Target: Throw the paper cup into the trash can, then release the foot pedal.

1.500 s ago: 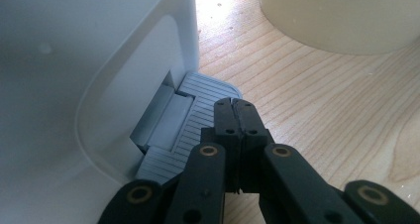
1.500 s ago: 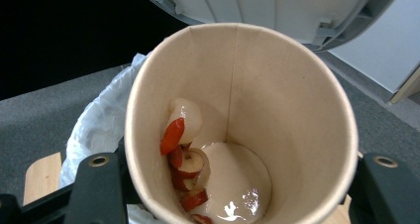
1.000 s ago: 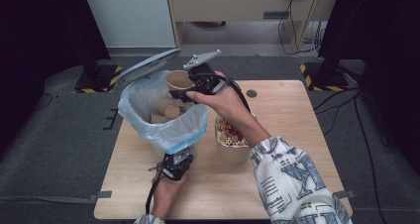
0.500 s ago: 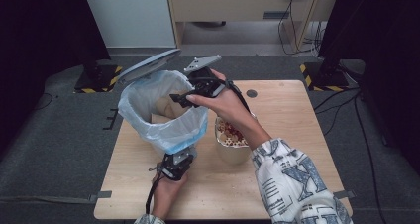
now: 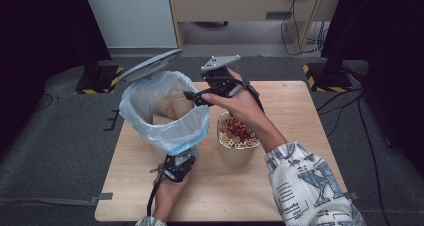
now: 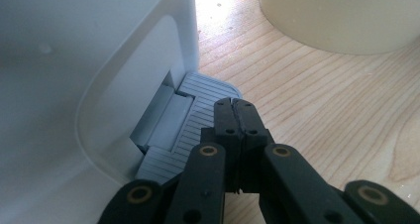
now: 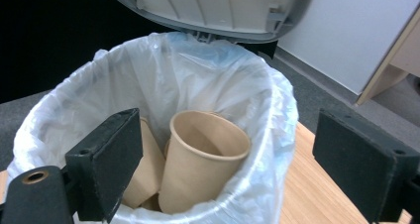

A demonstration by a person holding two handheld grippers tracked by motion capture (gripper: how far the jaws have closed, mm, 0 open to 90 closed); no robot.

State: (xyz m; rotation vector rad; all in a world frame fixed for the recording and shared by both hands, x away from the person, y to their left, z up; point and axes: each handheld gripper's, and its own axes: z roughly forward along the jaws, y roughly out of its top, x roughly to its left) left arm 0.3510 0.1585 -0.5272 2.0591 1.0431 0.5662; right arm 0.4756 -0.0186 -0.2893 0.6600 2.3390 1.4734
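Fingers (image 7: 106,157) apart – one bin (image 5: 165,136), lid (image 5: 150,66) up; two cups (image 7: 205,159) inside, one bowl (image 5: 239,148)

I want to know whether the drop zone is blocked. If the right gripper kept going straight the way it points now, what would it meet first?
Probably the brown paper cup standing in the lined bin, dead ahead between the right gripper's open jaws. Depth is unclear.
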